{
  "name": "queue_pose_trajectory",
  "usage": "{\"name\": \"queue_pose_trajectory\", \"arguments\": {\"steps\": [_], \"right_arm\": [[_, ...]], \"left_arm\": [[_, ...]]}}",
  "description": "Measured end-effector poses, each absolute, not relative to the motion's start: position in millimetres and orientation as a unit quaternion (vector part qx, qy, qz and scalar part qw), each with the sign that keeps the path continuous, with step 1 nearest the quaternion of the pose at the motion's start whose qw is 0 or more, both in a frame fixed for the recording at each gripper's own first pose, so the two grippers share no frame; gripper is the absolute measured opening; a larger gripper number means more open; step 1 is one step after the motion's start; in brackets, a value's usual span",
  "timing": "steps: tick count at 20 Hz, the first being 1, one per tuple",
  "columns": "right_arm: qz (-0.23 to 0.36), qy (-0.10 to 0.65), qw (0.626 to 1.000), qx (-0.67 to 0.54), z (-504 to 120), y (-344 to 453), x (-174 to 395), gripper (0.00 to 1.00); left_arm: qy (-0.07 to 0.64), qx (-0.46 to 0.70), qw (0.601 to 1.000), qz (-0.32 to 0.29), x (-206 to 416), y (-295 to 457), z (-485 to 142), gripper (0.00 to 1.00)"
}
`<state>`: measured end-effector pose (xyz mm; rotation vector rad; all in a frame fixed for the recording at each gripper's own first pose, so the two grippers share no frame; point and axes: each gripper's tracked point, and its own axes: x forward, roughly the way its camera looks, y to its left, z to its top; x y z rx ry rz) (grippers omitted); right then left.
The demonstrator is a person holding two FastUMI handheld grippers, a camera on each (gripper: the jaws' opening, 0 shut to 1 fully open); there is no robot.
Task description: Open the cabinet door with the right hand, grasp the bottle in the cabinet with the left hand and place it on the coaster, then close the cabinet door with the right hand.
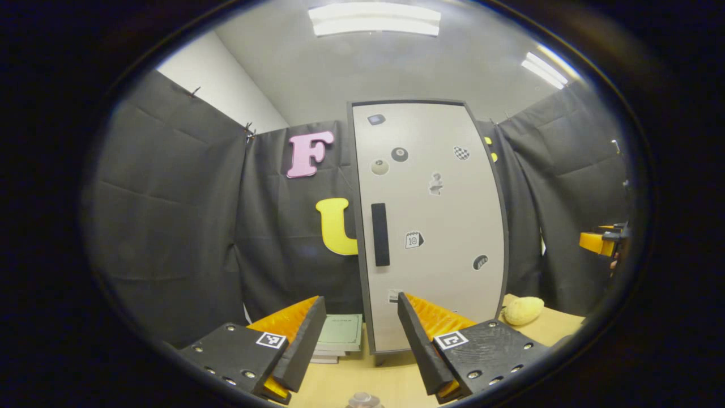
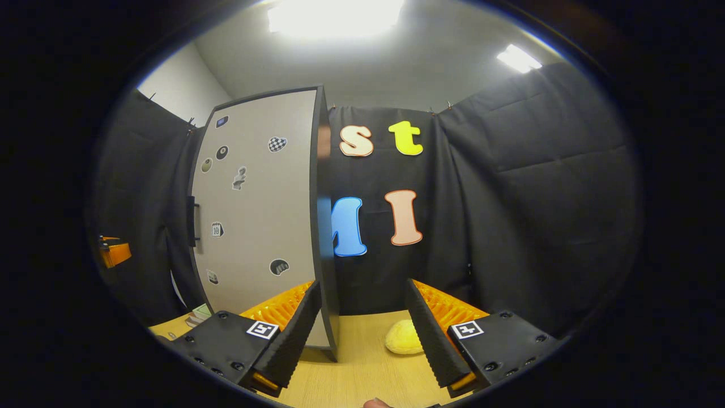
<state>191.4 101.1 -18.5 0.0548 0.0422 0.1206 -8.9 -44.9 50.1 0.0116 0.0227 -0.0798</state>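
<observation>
The cabinet stands on the table with its white door (image 1: pixel 442 226) shut. A black vertical handle (image 1: pixel 380 234) sits near the door's left edge. My left gripper (image 1: pixel 357 340) is open and holds nothing, facing the door from a little way back, roughly in line with the handle. In the right gripper view the door (image 2: pixel 255 209) and its handle (image 2: pixel 192 221) lie to the left. My right gripper (image 2: pixel 362 334) is open and holds nothing, pointing past the cabinet's dark right side (image 2: pixel 325 226). A small grey rounded top (image 1: pixel 364 401) shows at the bottom edge; I cannot tell what it is.
A stack of books (image 1: pixel 340 334) lies left of the cabinet's foot. A yellow lumpy object (image 1: pixel 523 310) (image 2: pixel 403 338) rests on the wooden table (image 2: pixel 362 368) to the cabinet's right. The other gripper's orange part (image 1: pixel 600 241) shows at the far right. Black cloth walls close in all around.
</observation>
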Motion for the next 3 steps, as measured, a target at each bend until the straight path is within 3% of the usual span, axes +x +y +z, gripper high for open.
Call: {"name": "queue_pose_trajectory", "arguments": {"steps": [3], "right_arm": [[0.063, 0.023, 0.997, 0.037, -12.2, 102.2, 188.6, 0.95]], "left_arm": [[0.007, 0.008, 0.999, -0.033, -13.2, -36.8, 54.3, 0.77]]}}
